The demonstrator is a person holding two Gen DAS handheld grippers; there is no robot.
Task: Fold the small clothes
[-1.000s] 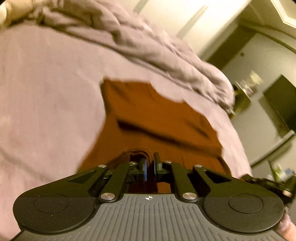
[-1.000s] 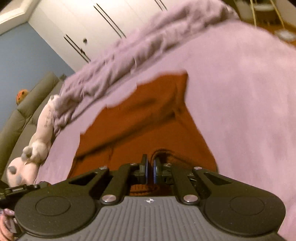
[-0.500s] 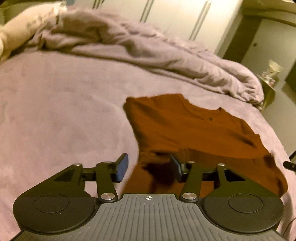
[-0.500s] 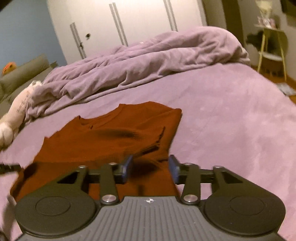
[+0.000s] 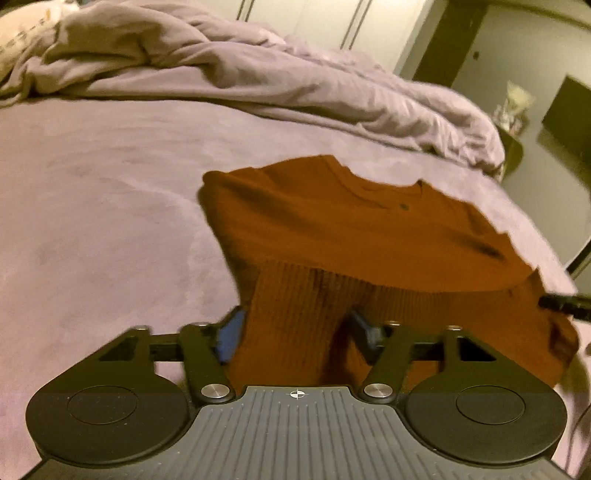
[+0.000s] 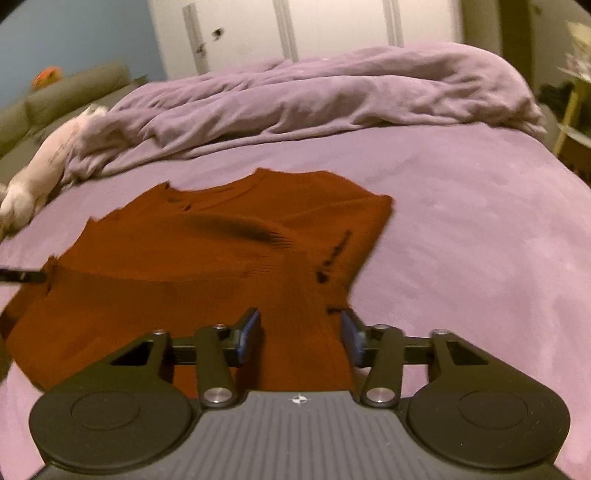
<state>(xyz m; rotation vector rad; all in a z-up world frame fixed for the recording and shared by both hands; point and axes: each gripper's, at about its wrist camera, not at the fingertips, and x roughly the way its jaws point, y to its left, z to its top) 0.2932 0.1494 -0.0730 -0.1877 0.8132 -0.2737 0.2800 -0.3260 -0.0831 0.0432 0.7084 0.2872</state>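
Bedroom w/ white wardrobe doors (image 6: 332,29) at the back, a blue wall on one side. The bed (image 6: 480,229) is covered in a soft, suede-like lilac sheet; a rumpled duvet (image 6: 314,99) of the same colour is heaped along the far edge, w/ a pale plush toy (image 6: 40,166) lying beside it. A rust-brown knit top (image 5: 351,229) lies on the sheet, its ribbed hem turned up over the body (neckline toward the duvet). The left hand-held gripper (image 5: 297,332) is spread wide, blue pads either side of the ribbed fold, gripping nothing. The right hand-held gripper (image 6: 299,334) is likewise released, jaws apart over the other end of the hem; the top (image 6: 221,258) sits loose btwn them. Both views are a bit blurred.
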